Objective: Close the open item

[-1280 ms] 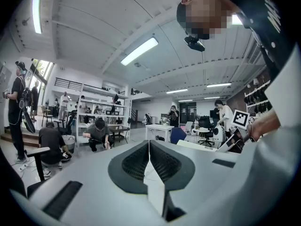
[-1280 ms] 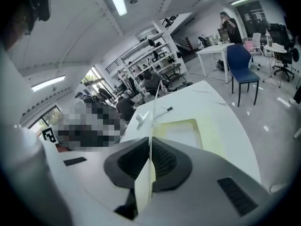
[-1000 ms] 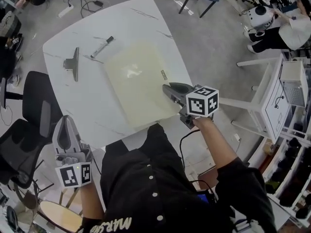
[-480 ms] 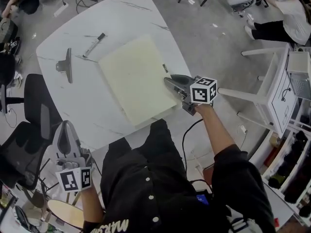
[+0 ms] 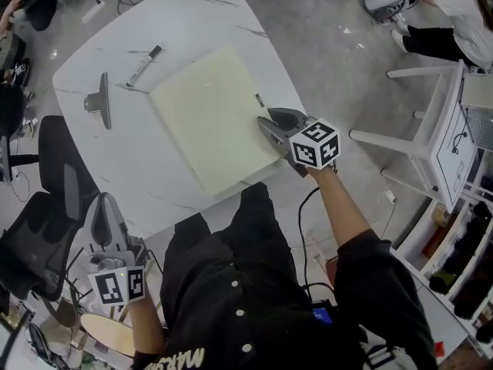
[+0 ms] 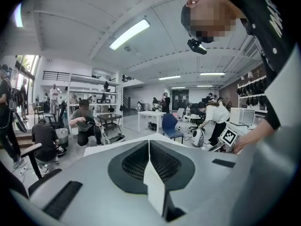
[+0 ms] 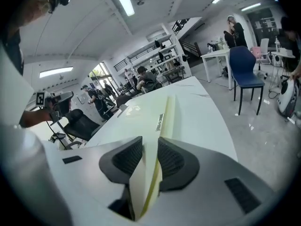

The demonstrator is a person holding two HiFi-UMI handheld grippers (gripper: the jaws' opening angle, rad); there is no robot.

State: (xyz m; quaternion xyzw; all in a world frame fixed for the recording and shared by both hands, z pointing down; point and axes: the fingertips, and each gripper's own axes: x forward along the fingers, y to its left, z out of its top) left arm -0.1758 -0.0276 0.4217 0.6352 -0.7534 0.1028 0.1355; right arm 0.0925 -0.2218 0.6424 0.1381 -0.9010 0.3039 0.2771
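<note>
Head view, folder: pale flat folder (image 5: 208,118) lies shut on the white table (image 5: 100,168), so whatever's inside is hidden.
Head view, hands: right gripper (image 5: 263,123) is at the folder's near right corner. Left gripper (image 5: 104,206) hangs low off the table's near left edge.
Left gripper view, jaws: pressed together, nothing in them.
Right gripper view, jaws: a bit apart, they've just been opening, with the folder's edge between them.

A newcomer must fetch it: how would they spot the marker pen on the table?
On the white marble table lies a big pale yellow folder. Just beyond its far left corner is the marker pen: thin, white-bodied with a black cap, unlike the broader grey metal clip nearby.
</note>
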